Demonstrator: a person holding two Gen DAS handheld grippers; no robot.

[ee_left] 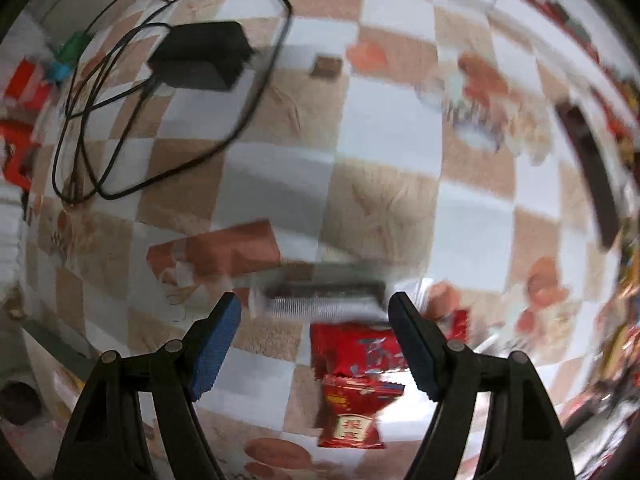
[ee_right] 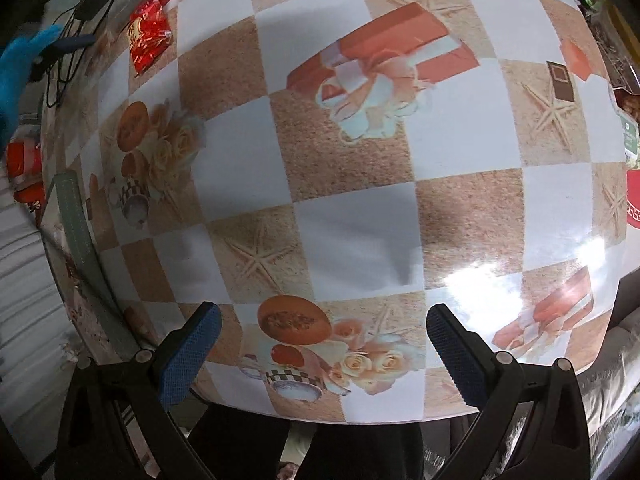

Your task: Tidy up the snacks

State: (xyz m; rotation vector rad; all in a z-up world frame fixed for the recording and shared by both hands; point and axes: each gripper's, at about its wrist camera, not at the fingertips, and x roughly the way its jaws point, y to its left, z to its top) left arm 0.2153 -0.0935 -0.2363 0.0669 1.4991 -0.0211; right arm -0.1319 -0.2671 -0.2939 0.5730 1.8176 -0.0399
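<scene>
Early on: both hand-held grippers, left [ee_left: 314, 320] and right [ee_right: 322, 334], gape empty; red snack packets [ee_left: 354, 384] at 6 o'clock lie loose on the counter [ee_right: 360, 216].

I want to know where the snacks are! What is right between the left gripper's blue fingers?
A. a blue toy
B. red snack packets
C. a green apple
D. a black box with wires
B: in the left wrist view the open left gripper hangs over red snack packets lying on the checked tablecloth, while the black box sits far off by the cables.
</scene>
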